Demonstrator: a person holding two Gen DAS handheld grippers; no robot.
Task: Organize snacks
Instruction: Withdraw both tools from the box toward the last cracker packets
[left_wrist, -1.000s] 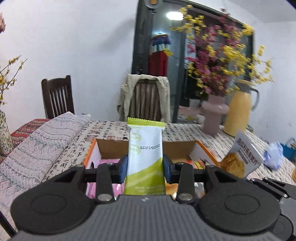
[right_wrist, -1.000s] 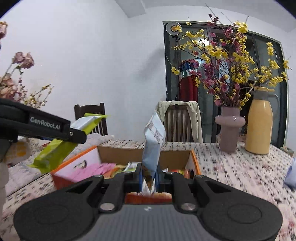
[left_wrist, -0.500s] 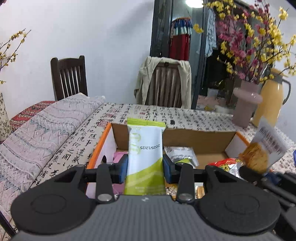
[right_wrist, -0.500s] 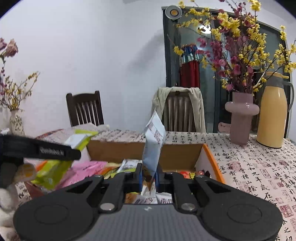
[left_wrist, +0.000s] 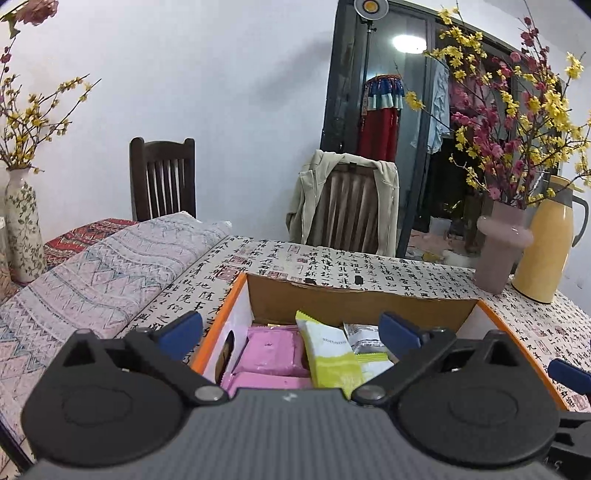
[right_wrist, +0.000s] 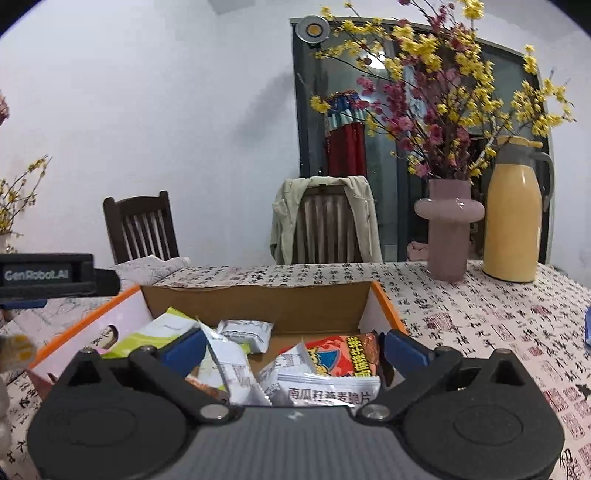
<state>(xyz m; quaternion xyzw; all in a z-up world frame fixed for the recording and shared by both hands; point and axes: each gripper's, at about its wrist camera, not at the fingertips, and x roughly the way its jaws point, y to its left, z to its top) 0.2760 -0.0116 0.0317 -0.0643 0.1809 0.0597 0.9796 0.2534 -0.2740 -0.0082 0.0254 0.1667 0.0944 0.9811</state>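
You face white wall (left_wrist: 221, 92). 2 dark wooden chairs (left_wrist: 162, 177) behind table; beige jacket (right_wrist: 325, 218) draped over right one. Dark glass door (left_wrist: 417, 129) reflects ceiling lamp (left_wrist: 406, 42). Calligraphy-print tablecloth (right_wrist: 480, 306) covers table. Pink vase (right_wrist: 448, 229) with blossom branches stands beside yellow thermos (right_wrist: 513, 210).

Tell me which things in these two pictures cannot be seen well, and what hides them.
- Left wrist view: near half of the box, hidden behind the left hand-held gripper.
- Right wrist view: lower part of the pumpkin crisp packet, behind the right hand-held gripper.
- Right wrist view: blue object, cut by the right edge.
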